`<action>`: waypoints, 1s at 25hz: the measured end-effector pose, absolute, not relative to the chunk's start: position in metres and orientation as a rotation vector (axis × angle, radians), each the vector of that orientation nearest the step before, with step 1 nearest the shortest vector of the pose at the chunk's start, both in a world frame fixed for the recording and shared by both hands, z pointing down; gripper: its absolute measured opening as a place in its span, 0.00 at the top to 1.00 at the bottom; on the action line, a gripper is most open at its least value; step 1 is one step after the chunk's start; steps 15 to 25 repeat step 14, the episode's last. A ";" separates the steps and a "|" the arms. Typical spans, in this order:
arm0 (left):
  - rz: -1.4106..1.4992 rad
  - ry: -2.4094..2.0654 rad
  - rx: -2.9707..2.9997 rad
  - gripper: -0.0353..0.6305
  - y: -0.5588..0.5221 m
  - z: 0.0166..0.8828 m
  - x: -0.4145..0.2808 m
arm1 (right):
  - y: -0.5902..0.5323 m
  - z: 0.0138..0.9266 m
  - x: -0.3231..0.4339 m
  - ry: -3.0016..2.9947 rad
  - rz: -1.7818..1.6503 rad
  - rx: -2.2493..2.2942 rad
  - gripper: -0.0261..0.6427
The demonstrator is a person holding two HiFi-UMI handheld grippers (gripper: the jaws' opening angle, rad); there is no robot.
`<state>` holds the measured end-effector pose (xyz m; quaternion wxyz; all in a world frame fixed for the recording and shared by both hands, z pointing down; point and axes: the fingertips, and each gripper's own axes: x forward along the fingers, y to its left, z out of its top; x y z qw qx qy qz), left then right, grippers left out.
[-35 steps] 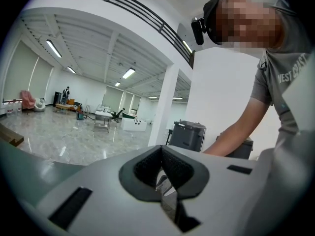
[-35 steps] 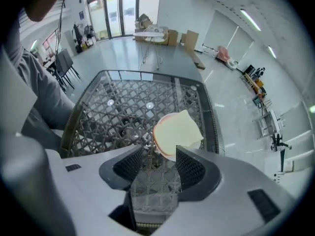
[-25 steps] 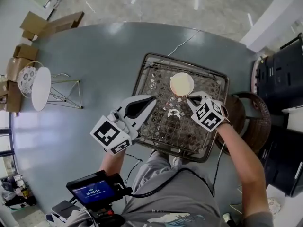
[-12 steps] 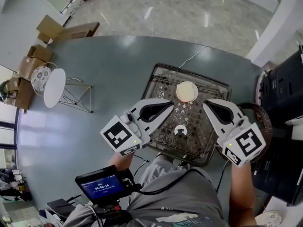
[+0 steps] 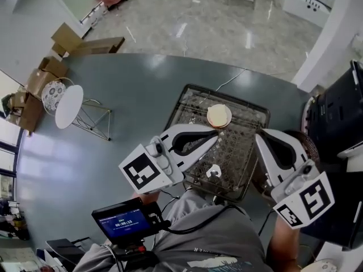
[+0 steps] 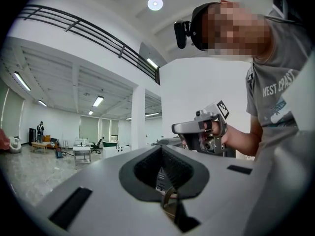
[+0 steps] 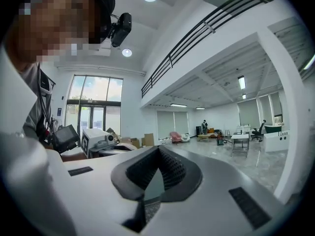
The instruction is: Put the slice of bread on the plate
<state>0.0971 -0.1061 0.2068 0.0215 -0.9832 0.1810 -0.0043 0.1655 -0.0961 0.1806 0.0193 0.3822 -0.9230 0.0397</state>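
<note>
Both pairs of fingers are pressed together with nothing between them. The left gripper (image 5: 214, 135) shows ribbed dark pads meeting in a seam inside a smooth white shell. The right gripper (image 5: 262, 136) looks the same. Both point out level into the room, not down at the work.

Just past the left tips, and between the two grippers in the head view, the slice of bread (image 5: 219, 116) lies in a wire basket (image 5: 179, 105). It is a small round disc, tan in the middle. A paler ring edges it, either crust or a dish beneath; I cannot tell which.

The slice is probably light, soft and crumbly, so a hard pinch would dent or tear it. A gentle grip across opposite edges seems best.

Well off beyond the left gripper, a white plate (image 5: 69, 106) leans on a thin wire stand on the grey matte table (image 5: 130, 84).
</note>
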 end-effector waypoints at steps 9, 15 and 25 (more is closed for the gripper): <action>0.003 0.562 -3.006 0.94 -0.069 0.192 0.110 | -0.051 0.154 0.181 -2.888 0.050 1.201 0.95; 0.009 0.564 -2.996 0.94 -0.056 0.190 0.118 | -0.038 0.153 0.190 -2.885 0.035 1.215 0.95; 0.009 0.564 -2.996 0.94 -0.056 0.190 0.118 | -0.038 0.153 0.190 -2.885 0.035 1.215 0.95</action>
